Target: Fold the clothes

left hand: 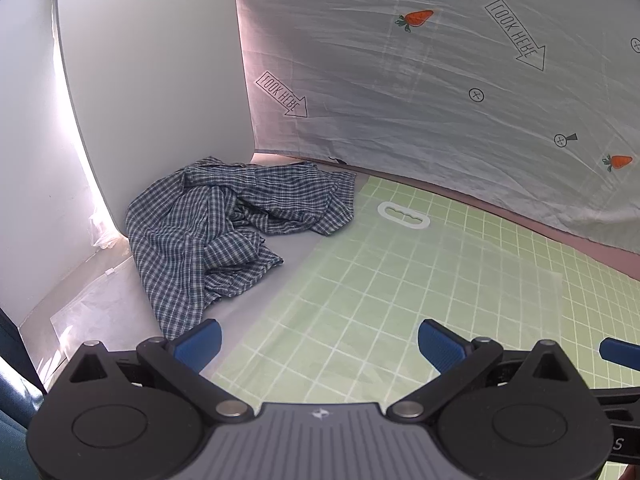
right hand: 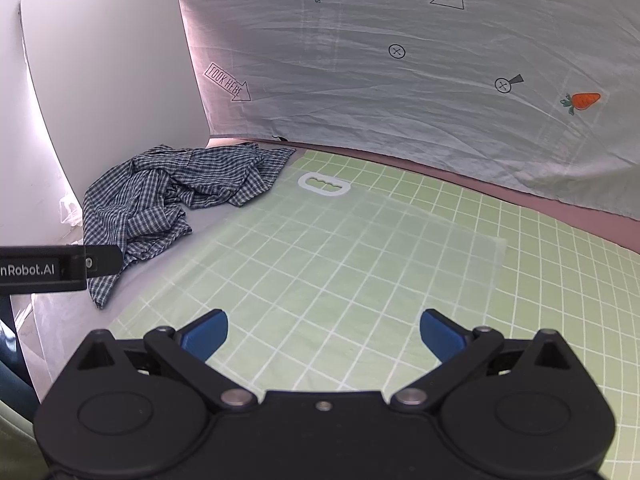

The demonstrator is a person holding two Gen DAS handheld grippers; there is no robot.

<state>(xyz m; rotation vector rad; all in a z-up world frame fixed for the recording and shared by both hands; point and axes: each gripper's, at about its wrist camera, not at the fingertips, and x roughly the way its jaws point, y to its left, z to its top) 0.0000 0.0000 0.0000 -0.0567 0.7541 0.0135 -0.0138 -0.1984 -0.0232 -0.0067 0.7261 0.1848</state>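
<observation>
A wrinkled pale sheet printed with orange carrots and "LOOK HERE" arrows (left hand: 440, 80) hangs as the back wall, meeting a smooth white curved panel (left hand: 152, 80) on the left, where bright light (left hand: 76, 128) spills through a narrow gap.

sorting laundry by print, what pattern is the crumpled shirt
A small blue-and-white check on the crumpled shirt, clearest in the left wrist view.

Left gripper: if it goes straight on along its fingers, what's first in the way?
Likely the translucent plastic bag lying flat on the green grid mat; the open left gripper points over it. The crumpled blue-checked shirt sits off to the left. Depth is uncertain.
</observation>
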